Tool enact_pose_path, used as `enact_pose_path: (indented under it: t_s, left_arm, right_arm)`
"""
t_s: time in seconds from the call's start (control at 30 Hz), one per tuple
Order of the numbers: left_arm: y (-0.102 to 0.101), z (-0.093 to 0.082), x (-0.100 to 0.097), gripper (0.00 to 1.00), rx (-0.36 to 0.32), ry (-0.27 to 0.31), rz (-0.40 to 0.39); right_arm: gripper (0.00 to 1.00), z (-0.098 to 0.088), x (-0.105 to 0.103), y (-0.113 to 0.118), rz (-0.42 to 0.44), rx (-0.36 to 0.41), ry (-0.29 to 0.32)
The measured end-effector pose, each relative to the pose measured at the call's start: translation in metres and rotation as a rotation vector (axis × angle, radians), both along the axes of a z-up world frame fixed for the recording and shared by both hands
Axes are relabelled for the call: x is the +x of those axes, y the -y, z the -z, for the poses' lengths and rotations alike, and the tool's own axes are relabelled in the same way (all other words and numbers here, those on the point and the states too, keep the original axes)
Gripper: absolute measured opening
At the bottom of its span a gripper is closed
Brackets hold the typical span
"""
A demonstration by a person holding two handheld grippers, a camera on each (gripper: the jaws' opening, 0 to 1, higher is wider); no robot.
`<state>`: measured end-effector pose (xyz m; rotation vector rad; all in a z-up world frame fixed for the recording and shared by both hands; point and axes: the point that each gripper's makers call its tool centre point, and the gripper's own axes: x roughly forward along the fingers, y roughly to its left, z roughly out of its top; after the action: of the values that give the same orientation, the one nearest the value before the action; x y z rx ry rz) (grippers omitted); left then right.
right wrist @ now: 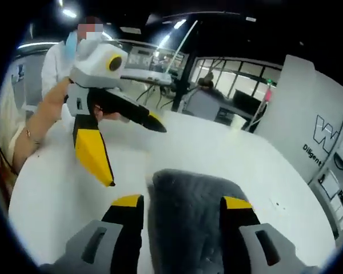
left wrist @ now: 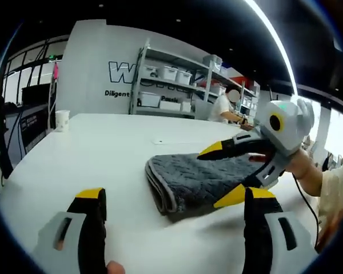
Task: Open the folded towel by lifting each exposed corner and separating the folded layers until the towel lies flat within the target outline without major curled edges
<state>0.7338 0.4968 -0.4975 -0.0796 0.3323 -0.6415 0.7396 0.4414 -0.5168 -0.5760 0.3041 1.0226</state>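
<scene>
A grey folded towel (left wrist: 197, 180) lies on the white table (left wrist: 103, 154), its folded edge facing my left gripper (left wrist: 174, 198). That gripper stands open a short way in front of the towel, with nothing between its yellow-tipped jaws. My right gripper (left wrist: 217, 176) reaches in from the right, held by a hand, and is open with its jaws spread across the towel's near right part. In the right gripper view the towel (right wrist: 188, 194) lies between the jaws of my right gripper (right wrist: 183, 202). My left gripper (right wrist: 134, 154) hangs open above the table (right wrist: 240, 154) at the upper left.
A paper cup (left wrist: 62, 120) stands at the table's far left edge. Metal shelves with white bins (left wrist: 171, 85) line the back wall, and a person (left wrist: 222, 107) stands near them. Bare tabletop lies left of and behind the towel.
</scene>
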Motion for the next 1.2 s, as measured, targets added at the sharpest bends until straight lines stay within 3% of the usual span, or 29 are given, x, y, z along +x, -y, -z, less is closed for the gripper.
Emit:
enact_pose_path:
  t_s: [0.17,0.27,0.3,0.37,0.63,0.73,0.83,0.97,1.2]
  left_arm:
    - [-0.005,0.002,0.004,1.0,0.009,-0.012,-0.007]
    - [-0.005,0.002,0.003,1.0,0.007,-0.011,-0.004]
    - [-0.005,0.002,0.003,1.0,0.007,-0.011,-0.002]
    - [-0.004,0.003,0.002,1.0,0.008,-0.014,0.001]
    - [0.001,0.008,-0.001,1.0,0.024,-0.026,0.024]
    - [0.009,0.0,-0.006,1.0,-0.027,-0.011,0.062]
    - [0.013,-0.002,-0.008,1.0,-0.051,-0.015,0.082]
    - [0.015,0.004,-0.01,1.0,-0.004,-0.021,0.084]
    - [0.015,0.007,-0.009,1.0,0.026,-0.023,0.09]
  right_arm:
    - [0.22,0.01,-0.002,-0.009,-0.039,-0.023,-0.001]
    - [0.03,0.021,0.003,-0.005,0.002,-0.034,-0.043]
    - [0.0,0.02,0.003,-0.005,0.011,0.002,-0.053]
    - [0.0,0.019,0.001,-0.004,0.012,0.025,-0.077]
    - [0.0,0.004,0.0,0.003,0.041,0.098,-0.083]
    - [0.0,-0.009,0.001,0.011,0.055,0.125,-0.073]
    - [0.0,-0.026,0.006,0.021,0.086,0.17,-0.063]
    - [0.0,-0.052,0.019,0.048,0.152,0.223,-0.026]
    - [0.0,-0.074,0.032,0.083,0.234,0.28,-0.009]
